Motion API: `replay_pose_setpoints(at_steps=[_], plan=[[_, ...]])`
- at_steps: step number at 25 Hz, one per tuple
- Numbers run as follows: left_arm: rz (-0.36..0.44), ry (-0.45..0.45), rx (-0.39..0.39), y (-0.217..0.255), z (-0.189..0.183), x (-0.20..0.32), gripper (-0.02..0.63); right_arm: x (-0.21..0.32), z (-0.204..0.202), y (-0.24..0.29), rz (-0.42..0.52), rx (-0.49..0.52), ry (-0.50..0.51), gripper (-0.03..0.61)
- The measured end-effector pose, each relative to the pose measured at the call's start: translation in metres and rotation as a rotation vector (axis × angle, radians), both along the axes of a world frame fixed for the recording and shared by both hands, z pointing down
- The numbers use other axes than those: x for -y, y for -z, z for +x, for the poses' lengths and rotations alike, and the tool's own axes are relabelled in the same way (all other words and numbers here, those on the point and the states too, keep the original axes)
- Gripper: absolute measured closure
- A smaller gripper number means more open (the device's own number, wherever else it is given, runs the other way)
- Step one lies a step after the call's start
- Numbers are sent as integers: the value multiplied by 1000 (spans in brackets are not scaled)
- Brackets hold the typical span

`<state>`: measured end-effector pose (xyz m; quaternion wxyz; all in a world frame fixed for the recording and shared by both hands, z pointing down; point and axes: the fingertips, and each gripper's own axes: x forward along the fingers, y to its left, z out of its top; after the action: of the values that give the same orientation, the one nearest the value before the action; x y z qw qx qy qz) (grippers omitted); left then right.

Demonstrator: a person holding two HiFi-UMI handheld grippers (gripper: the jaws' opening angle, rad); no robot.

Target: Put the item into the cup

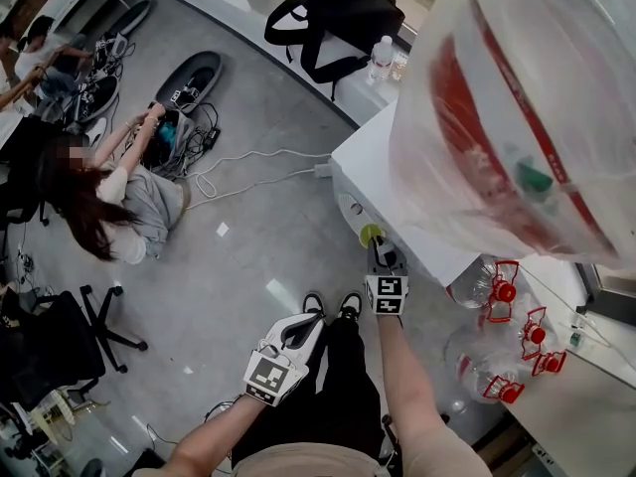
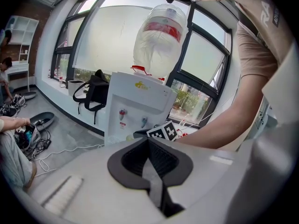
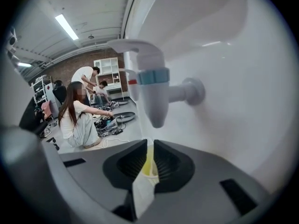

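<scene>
Under the blue tap (image 3: pixel 152 92) of the water dispenser (image 1: pixel 397 187) we held the cup (image 3: pixel 148 169), its thin wall pinched between the jaws of the right gripper (image 3: pixel 149 160). The jaws were closed down narrow on that wall, with the yellow inside of the cup showing just below the spout. From the head view the cup (image 1: pixel 370 234) appeared as a small yellow-green rim at the tip of the right gripper (image 1: pixel 376 246), close against the dispenser's front.

We judged the task to be at its early part: the cup was in place to receive something, but we could see nothing inside it, and we couldn't tell whether anything ran from the tap. No separate item showed in either claw, so the filling step was left to do.

Our right forearm reached straight forward and was nearly level, keeping the cup upright. The left gripper (image 1: pixel 298 334) hung lower and nearer the body, over the legs, pointing towards the dispenser. Its jaws (image 2: pixel 149 146) met with nothing between them.
</scene>
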<state>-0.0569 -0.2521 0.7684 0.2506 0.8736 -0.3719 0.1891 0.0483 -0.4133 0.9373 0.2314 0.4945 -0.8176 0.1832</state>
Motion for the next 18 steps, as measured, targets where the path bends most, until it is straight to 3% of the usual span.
replay_pose_setpoints(at_steps=[12,18], plan=[[12,2,-11,17,7,-2,606,-49,10,20,-42,3,-28,566],[82,-47,-19,55,24,13,606,-78,23,98,19,37,-3,566]])
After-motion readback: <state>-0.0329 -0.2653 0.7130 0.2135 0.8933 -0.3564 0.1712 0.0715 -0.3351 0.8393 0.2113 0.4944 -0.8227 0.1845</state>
